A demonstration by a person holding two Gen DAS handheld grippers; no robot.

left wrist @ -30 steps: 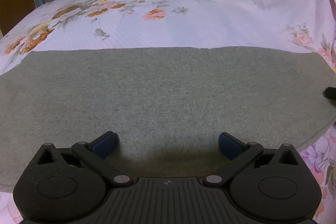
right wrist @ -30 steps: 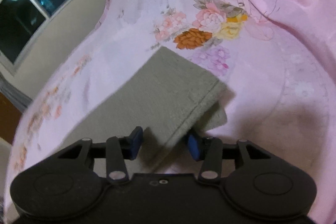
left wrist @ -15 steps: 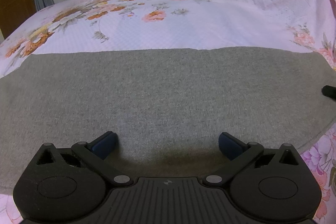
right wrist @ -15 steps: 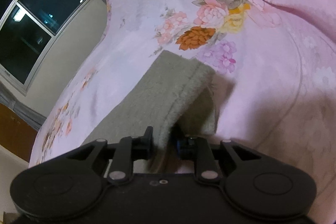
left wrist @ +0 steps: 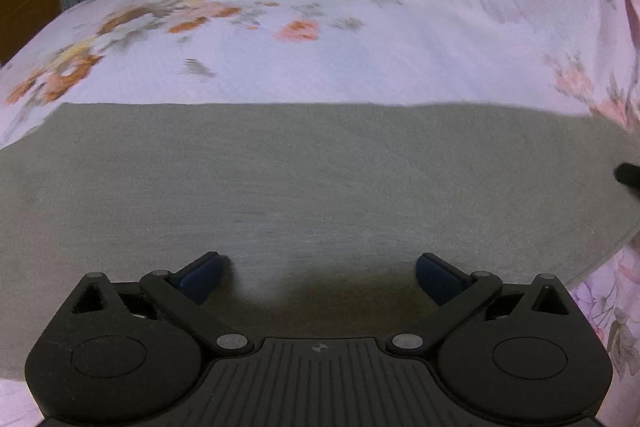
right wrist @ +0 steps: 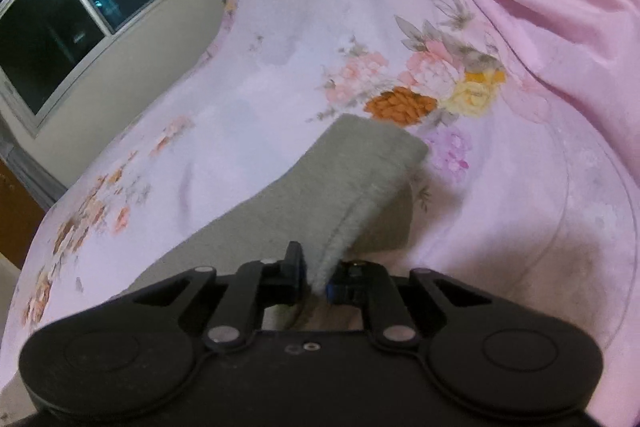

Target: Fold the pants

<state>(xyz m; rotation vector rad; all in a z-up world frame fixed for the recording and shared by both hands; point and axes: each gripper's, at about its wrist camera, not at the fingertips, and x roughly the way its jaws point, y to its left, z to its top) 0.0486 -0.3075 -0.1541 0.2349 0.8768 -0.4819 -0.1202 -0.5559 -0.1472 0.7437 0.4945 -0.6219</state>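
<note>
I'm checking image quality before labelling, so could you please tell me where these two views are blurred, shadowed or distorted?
Left wrist view: floral bedsheet smeared by motion blur; dark shadow on the grey pants just ahead of the open left gripper; fisheye bends the pants' far edge. Right wrist view: mild blur; window frame bowed and dark; shadow under the pants' lifted hem, where the right gripper is shut.

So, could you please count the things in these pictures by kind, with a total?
Grey pants: 1
Floral bed sheet: 1
Grippers: 2, the left gripper open, the right gripper shut on the pants
Windows: 1
Total: 5
</note>
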